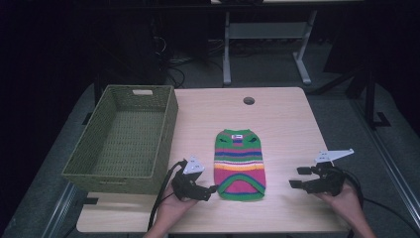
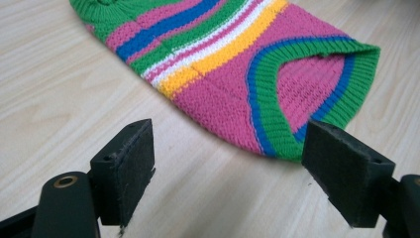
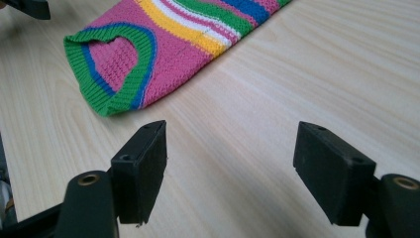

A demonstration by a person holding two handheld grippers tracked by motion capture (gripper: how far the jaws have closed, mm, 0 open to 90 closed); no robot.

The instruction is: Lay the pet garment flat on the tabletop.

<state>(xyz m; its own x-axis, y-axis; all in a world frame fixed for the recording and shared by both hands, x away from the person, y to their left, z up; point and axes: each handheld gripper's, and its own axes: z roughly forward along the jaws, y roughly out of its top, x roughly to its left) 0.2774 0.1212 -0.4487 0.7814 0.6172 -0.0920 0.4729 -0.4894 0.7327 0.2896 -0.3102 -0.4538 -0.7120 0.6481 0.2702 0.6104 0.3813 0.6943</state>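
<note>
In the left gripper view, the striped sweater (image 2: 233,64) is cut off by the upper edge of the frame, so its neck end is not visible. In the right gripper view, the upper edge cuts the same sweater. In the high view, the person's forearms leave the frame at the bottom edge. The small label (image 1: 237,136) near the sweater's collar is too small to read. The room behind the desk (image 1: 287,119) is dark, and the things there are hard to tell.

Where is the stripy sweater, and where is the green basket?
stripy sweater (image 1: 239,163): high view, on its orange stripe in the middle.
green basket (image 1: 166,130): high view, on its right woven wall.
</note>
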